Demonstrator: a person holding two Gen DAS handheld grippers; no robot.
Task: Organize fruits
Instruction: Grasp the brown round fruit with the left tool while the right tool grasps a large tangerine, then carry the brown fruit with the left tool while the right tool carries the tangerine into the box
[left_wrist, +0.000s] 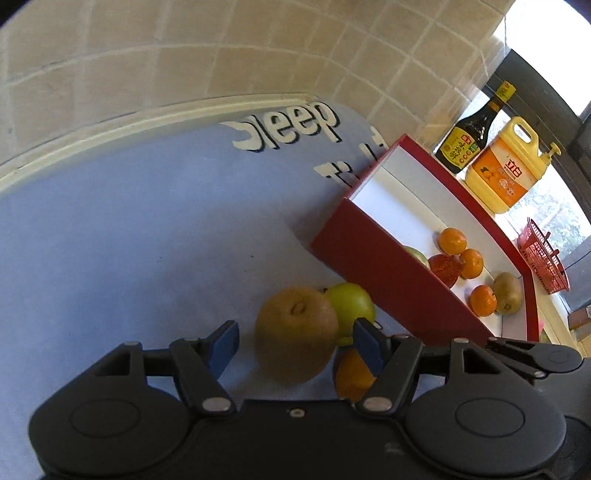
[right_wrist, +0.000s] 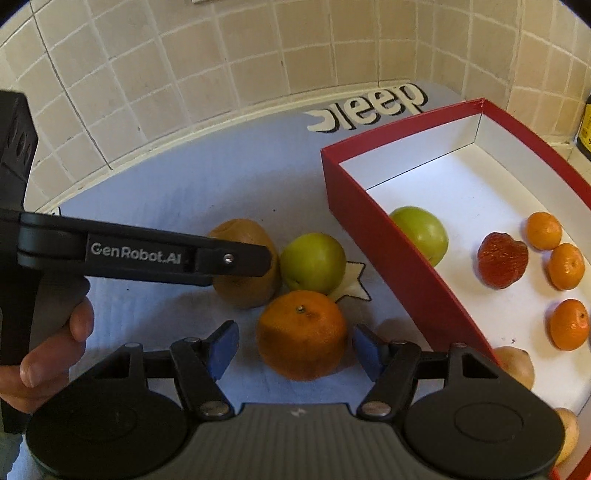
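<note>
- Step in hand, as I judge it: both grippers lined up on loose fruit, pick not yet made.
- Left gripper (left_wrist: 295, 345): jaws released, spread either side of the pear (left_wrist: 296, 334); pads not touching it as far as I can tell.
- Right gripper (right_wrist: 293, 349): jaws released, straddling the orange (right_wrist: 302, 335); gaps show on both sides.
- Loose fruit sits on the blue mat (right_wrist: 166, 206) on the desk: pear (right_wrist: 245, 264), green apple (right_wrist: 312, 266), orange, all bunched and touching or nearly so.
- Red box (right_wrist: 388, 236) stands just right of the bunch; already holds a green apple (right_wrist: 421, 230), a red fruit (right_wrist: 502, 263), small oranges (right_wrist: 543, 230) and a kiwi (left_wrist: 509, 292).
- Next move probably: clench on the orange, lift over the near box wall, drop on the bare white floor at the far end.
- Edges: box wall is tall and close to the orange, needs a clear lift first.
- Left arm crosses just above the pear in the right view, so the two grippers are crowded; moving one at a time looks safer.
- Open mat lies left and back toward the tiled wall (right_wrist: 221, 74).
- Bottles (left_wrist: 498, 158) and a red basket (left_wrist: 543, 258) sit beyond the box, out of the way.
</note>
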